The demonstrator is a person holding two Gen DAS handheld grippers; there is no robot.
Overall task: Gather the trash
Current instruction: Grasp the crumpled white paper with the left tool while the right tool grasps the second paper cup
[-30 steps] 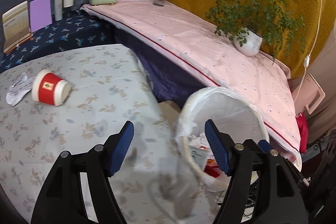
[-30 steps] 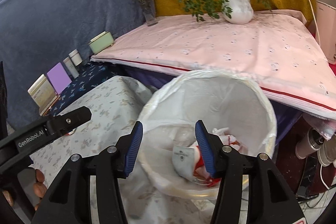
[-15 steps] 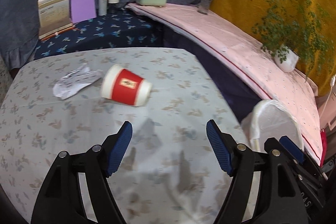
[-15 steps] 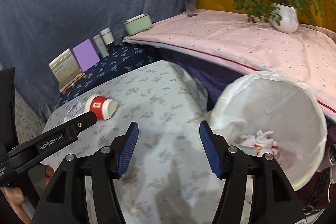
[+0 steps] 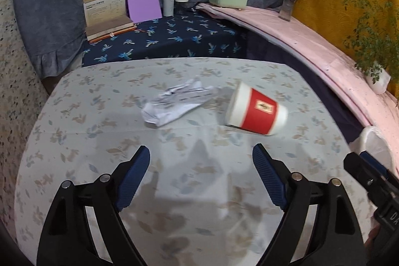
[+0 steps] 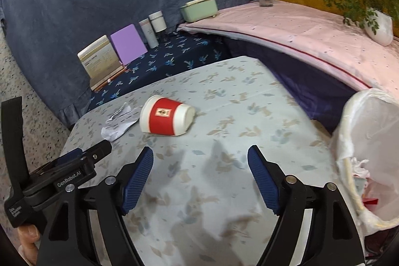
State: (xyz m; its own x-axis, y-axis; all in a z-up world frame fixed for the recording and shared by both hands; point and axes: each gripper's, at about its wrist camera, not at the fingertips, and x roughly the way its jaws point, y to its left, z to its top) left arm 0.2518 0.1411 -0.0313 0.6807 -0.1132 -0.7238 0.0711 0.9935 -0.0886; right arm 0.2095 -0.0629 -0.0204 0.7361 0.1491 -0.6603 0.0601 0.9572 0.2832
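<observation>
Both tools, left tool and right tool, just spread apart, empty; paper cup near crumpled paper looks light, crushable; grip mid-wall.

Ahead of the left gripper on the table, crumpled paper lies left of the tipped cup; lined bin right of the right gripper, past the table edge.

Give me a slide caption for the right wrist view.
Open right gripper faces a tipped red paper cup and crumpled paper on the table.
</observation>
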